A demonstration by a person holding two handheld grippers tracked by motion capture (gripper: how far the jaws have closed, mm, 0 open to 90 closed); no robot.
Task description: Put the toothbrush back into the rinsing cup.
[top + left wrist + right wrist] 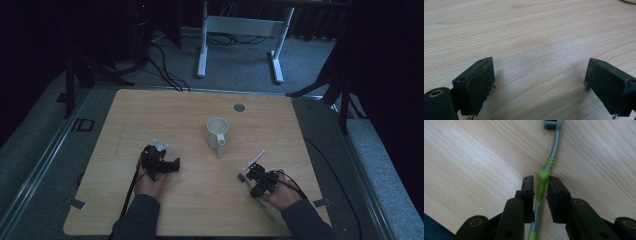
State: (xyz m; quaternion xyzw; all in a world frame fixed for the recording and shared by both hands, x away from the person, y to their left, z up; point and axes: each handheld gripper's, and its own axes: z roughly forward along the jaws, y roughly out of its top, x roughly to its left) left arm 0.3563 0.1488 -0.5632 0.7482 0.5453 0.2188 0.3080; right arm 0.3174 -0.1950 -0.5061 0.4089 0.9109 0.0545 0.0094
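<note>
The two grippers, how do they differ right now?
The left gripper has its jaws spread wide with only bare table between them; the right gripper has its jaws nearly together on a green and grey toothbrush. The left holds nothing; the right grips the toothbrush handle. Both sit low on the wooden table.

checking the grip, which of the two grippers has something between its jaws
The right gripper: a green and grey toothbrush sits between its jaws. The left gripper stands open over bare table.

One white mug (217, 132), one green-and-grey toothbrush (543, 180) and two handheld grippers, left (161, 161) and right (259, 179), occupy one wooden worktop (150, 115).
</note>
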